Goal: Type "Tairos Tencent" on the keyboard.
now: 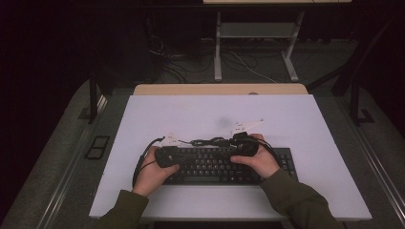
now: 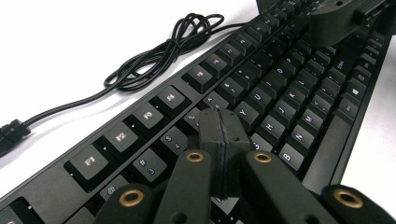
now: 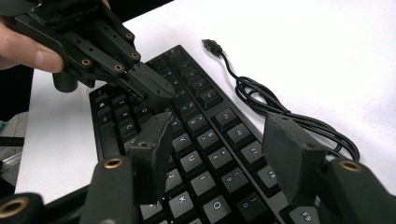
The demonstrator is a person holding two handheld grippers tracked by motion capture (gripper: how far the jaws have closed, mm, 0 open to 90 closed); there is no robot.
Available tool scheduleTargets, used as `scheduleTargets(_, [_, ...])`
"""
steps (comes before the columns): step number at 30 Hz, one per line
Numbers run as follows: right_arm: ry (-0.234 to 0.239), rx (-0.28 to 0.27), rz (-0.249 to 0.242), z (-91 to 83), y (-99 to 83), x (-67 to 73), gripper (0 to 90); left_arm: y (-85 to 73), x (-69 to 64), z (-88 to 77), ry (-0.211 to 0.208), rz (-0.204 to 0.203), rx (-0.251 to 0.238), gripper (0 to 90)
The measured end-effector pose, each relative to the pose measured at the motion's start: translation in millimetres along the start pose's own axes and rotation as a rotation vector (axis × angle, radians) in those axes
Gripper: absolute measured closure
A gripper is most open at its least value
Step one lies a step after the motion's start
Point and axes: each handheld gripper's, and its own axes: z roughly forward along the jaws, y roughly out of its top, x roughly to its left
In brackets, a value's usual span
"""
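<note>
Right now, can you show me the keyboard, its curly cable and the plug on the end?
keyboard (image 2: 280,112): left gripper view, letter keys.
cable (image 2: 163,51): left gripper view, coiled loops.
plug (image 3: 211,45): right gripper view, metal tip.

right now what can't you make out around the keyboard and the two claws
- Which key the shut left claw touches: in the left gripper view its own tips cover the spot on the keyboard.
- The keyboard's middle keys in the high view: both hands and grippers lie over them.
- The cable: its far loop is hidden behind the open right claw in the right gripper view.
- Key legends in the high view: too small to read.
</note>
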Motion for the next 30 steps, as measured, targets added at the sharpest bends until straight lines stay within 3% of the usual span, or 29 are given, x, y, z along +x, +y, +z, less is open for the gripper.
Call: scheduleTargets(30, [-0.004, -0.002, 0.001, -1.4, 1.0, 0.1, 42.5, -1.6, -0.3, 4.7, 0.005, 0.005, 0.017, 89.2])
